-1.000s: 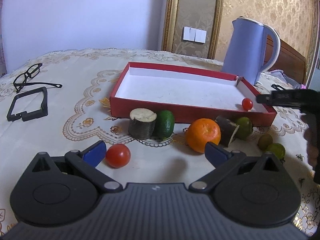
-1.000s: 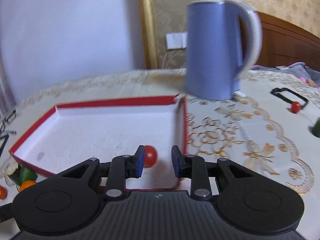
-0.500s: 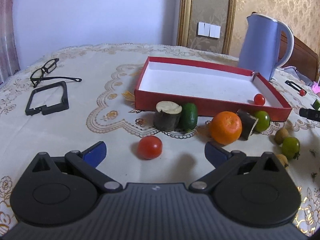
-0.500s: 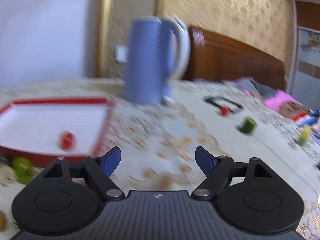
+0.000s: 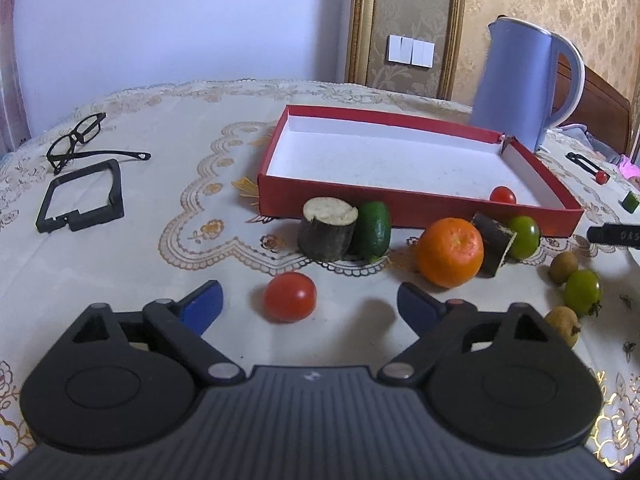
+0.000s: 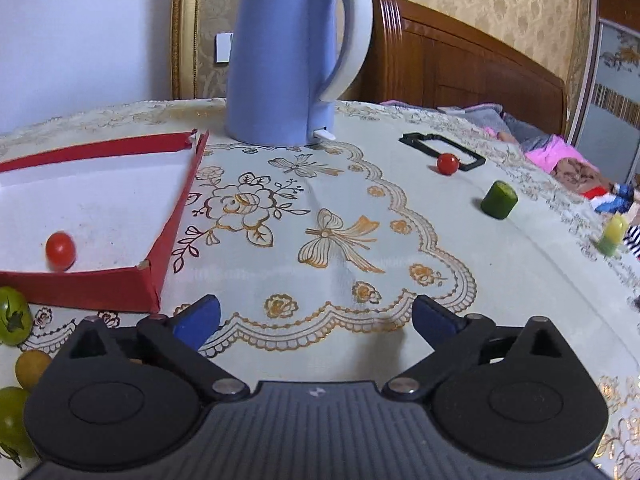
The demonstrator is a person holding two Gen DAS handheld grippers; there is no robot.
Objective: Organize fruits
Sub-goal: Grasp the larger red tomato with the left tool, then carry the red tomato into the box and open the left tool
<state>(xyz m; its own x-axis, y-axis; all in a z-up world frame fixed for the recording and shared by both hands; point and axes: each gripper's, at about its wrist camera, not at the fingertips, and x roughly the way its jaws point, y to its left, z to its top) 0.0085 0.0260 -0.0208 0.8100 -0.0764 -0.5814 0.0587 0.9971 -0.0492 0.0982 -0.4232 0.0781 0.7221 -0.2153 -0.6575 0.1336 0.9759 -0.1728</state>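
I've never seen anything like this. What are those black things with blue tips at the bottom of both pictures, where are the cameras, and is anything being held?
No robot here: a person holds a hand-held gripper in each hand, each with a wide-angle camera looking forward along its blue-tipped jaws. One picture comes from the left gripper, the other from the right gripper. On the embroidered tablecloth sits a red tray with one small tomato inside. In front of it lie a red tomato, an orange, a cucumber piece and green tomatoes. A blue kettle stands behind. Nothing is held: the left jaws are closing around the red tomato without touching it yet, and the right jaws are opening over bare cloth.
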